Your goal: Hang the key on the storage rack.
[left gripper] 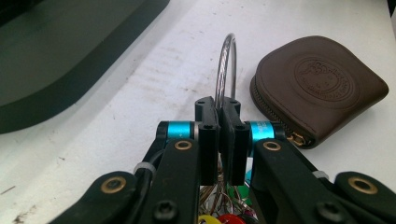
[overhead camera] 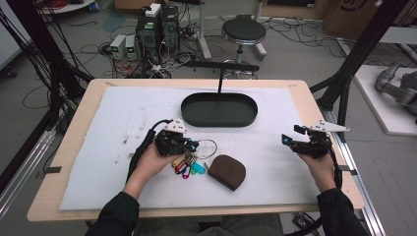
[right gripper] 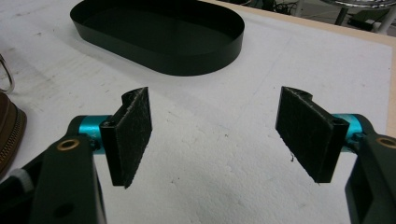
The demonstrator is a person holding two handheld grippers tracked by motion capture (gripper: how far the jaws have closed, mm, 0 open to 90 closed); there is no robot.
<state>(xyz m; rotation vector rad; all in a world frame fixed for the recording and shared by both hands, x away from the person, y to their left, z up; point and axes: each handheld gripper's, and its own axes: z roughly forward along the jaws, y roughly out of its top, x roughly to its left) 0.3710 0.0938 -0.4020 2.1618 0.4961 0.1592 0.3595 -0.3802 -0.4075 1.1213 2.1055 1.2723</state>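
The thin silver wire key ring (left gripper: pixel 226 70), hung with a bunch of coloured plastic key tags (overhead camera: pixel 186 165), is pinched between the closed jaws of the left gripper (left gripper: pixel 219 112), its loop standing up past them above the white table mat (overhead camera: pixel 123 118). Just beside that gripper lies a brown zipped leather pouch (left gripper: pixel 317 84). Beyond it sits a black oval tray (overhead camera: pixel 219 109). Well apart, the right gripper (right gripper: pixel 215 135) hovers with jaws spread wide, holding nothing.
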